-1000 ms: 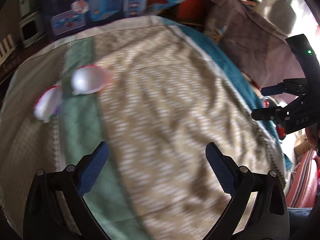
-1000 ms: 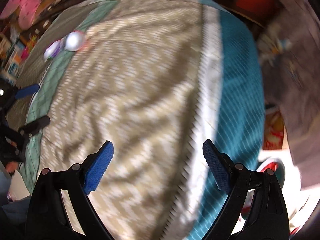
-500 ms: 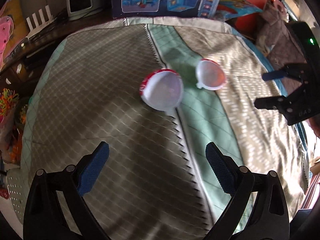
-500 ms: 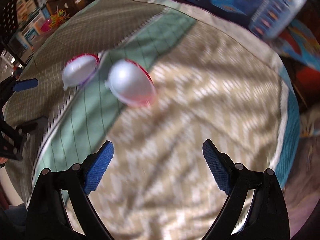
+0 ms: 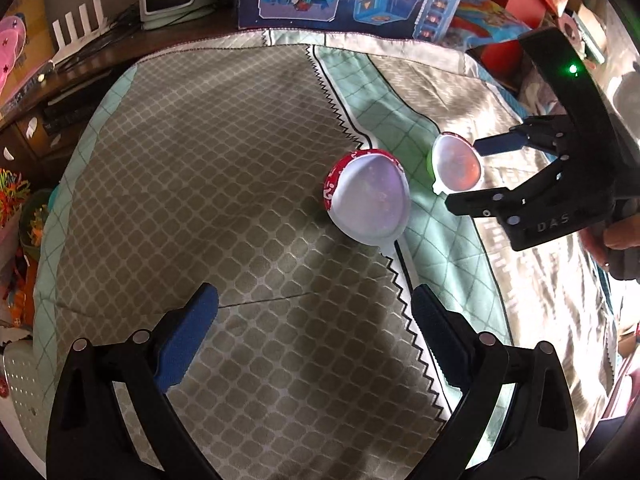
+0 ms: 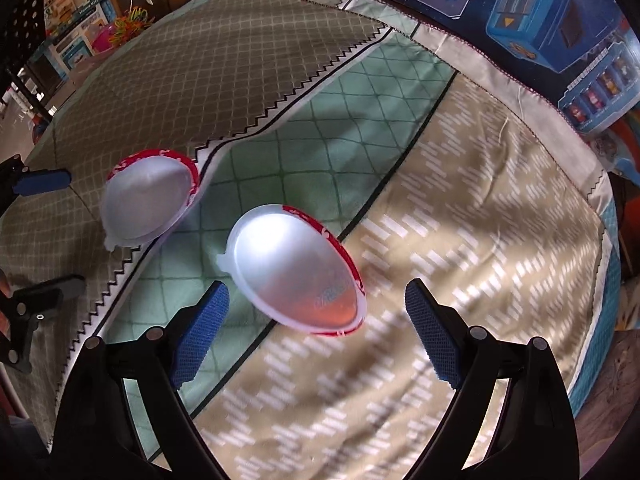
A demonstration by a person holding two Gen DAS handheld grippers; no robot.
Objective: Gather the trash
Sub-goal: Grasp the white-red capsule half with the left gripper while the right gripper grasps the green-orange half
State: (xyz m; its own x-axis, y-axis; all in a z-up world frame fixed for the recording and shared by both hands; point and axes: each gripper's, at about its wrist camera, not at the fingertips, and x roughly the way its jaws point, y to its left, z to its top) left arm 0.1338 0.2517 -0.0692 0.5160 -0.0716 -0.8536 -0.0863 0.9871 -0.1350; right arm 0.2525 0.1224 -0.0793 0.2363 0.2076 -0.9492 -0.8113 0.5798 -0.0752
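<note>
Nothing collected yet
Both egg-shaped capsule halves (image 6: 298, 276) (image 6: 148, 200) lie on the bedspread (image 6: 460, 240); our right tool (image 6: 316, 328) and left tool (image 5: 316, 336) hover spread, empty, halves at twelve o'clock.

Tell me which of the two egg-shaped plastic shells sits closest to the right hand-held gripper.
The shell on the green stripe, lying just ahead of the open right hand-held gripper. The other shell lies farther left, over the zigzag seam, nearer the left hand-held gripper.

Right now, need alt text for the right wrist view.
Open right gripper hovers over a translucent white egg-shaped plastic shell half with a red rim on a patchwork quilt. A second matching shell half lies further left, near the open left gripper.
</note>
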